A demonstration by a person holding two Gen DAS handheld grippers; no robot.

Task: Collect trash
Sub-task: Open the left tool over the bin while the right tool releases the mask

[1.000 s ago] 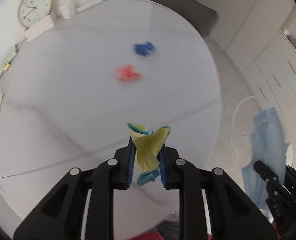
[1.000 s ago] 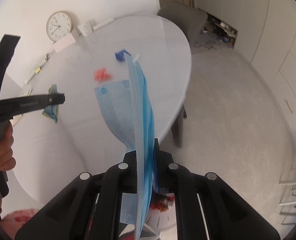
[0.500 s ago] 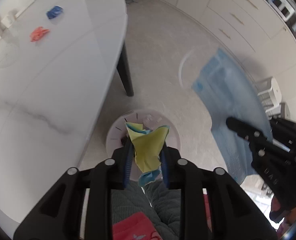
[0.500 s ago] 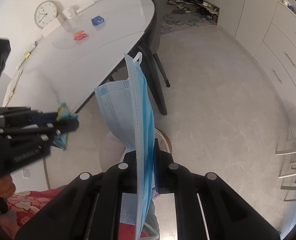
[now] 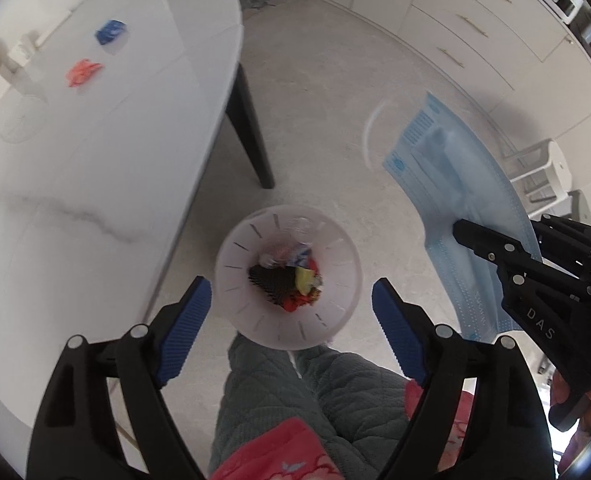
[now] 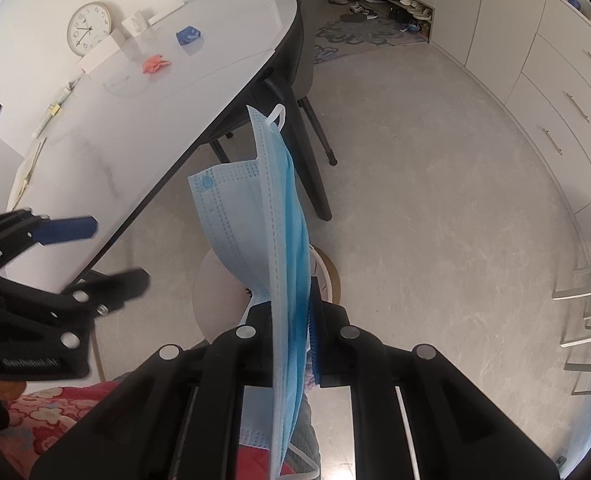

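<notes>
Left gripper (image 5: 291, 300): poised directly above the bin (image 5: 231, 276), jaws just opened wide, nothing between them; positioned so a released scrap falls straight in. Yellow scrap (image 5: 304, 277) now inside the bin among other litter.

Right gripper (image 6: 293, 316): pressed together on the mask (image 6: 283, 208), pinched edge-on so it hangs free; held beside the bin, probably awaiting its drop.

Red scrap (image 5: 82, 72) and blue scrap (image 5: 111, 32): well apart from the bin, up on the table (image 5: 95, 168), not yet collected.
</notes>
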